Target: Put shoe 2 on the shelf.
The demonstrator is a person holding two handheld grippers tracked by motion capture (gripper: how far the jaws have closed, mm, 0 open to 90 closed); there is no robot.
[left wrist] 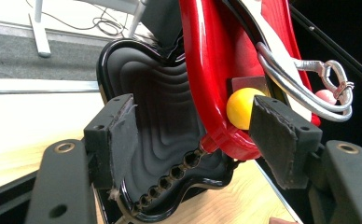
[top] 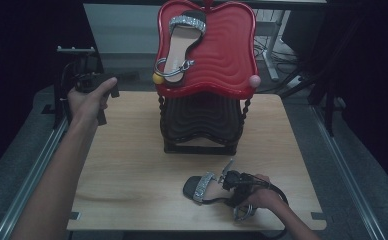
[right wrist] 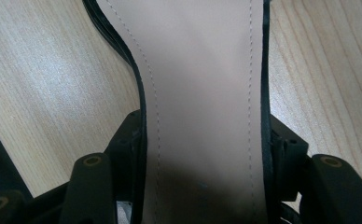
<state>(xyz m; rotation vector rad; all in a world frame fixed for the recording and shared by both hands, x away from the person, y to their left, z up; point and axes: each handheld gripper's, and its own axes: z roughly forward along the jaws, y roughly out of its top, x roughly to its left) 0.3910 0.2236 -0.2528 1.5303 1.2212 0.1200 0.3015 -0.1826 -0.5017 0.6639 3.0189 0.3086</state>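
Right gripper (top: 232, 181) clamped across sandal (top: 202, 187) on table (top: 132, 165); left gripper (left wrist: 193, 135) released beside red tray (top: 222, 55). Narrow sole grip likely to slip once lifted.

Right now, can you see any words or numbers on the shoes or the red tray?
No words, numbers or brand marks can be read anywhere.
Sandal on the table: its tan insole shows just stitching.
Sandal on the red tray: plain insole, no print visible.
Red tray: just ripples.
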